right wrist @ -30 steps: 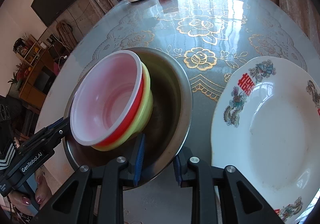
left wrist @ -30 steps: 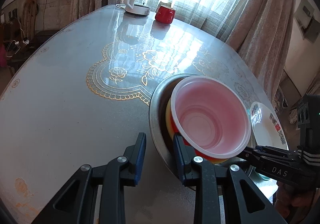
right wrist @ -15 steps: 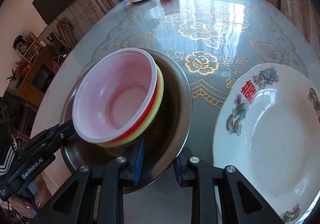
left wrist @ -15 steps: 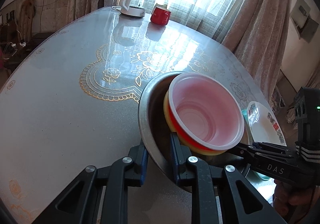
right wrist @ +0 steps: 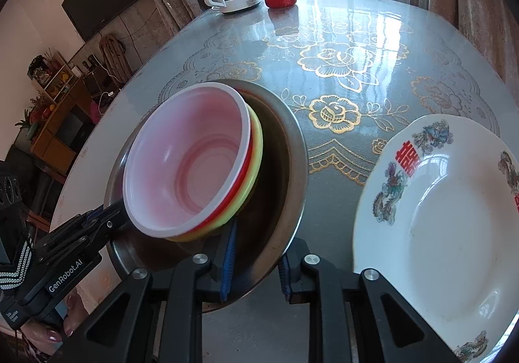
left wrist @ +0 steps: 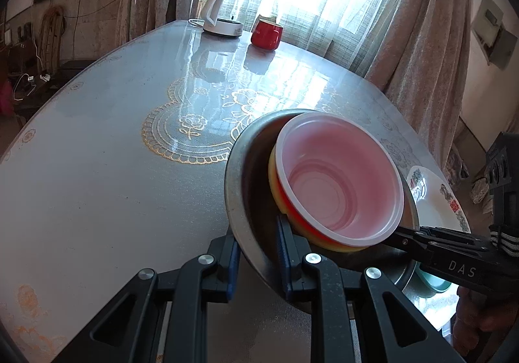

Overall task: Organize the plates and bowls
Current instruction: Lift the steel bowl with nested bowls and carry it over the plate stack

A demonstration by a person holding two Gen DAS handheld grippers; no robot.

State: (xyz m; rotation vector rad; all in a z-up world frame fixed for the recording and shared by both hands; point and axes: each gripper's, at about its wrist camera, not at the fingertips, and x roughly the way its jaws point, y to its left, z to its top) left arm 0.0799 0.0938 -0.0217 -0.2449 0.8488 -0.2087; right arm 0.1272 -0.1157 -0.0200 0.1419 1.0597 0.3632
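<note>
- We are clamping the left gripper (left wrist: 256,257) on the near rim of the metal basin (left wrist: 238,200), one pad outside the wall and one inside.
- We are closing the right gripper (right wrist: 254,260) on the opposite side of that rim, again with the wall between the pads, so both jaws are gripping the basin.
- Inside the basin we are carrying a nested stack of plastic bowls (right wrist: 194,165): a pale pink one on top, a red one under it and a yellow-green one at the bottom, all leaning toward the left-gripper side.
- We are judging the basin to be stiff, thin-walled and slick, so the rim is the sensible place to hold it, from two sides as now; a single-sided pinch would probably let it swing.
- We are judging the bowls to be light and loose, likely to slide if the basin tips further.
- The basin is sitting over the near edge of the table (left wrist: 97,168), and whether it is resting there or lifted we cannot tell.
- Just beside it, toward the table's near right edge, a white decorated plate (right wrist: 454,217) is lying flat; it looks hard and breakable.
- At the far edge by the window, a white kettle (left wrist: 223,17) and a red cup (left wrist: 266,33) are standing well apart from our work.
</note>
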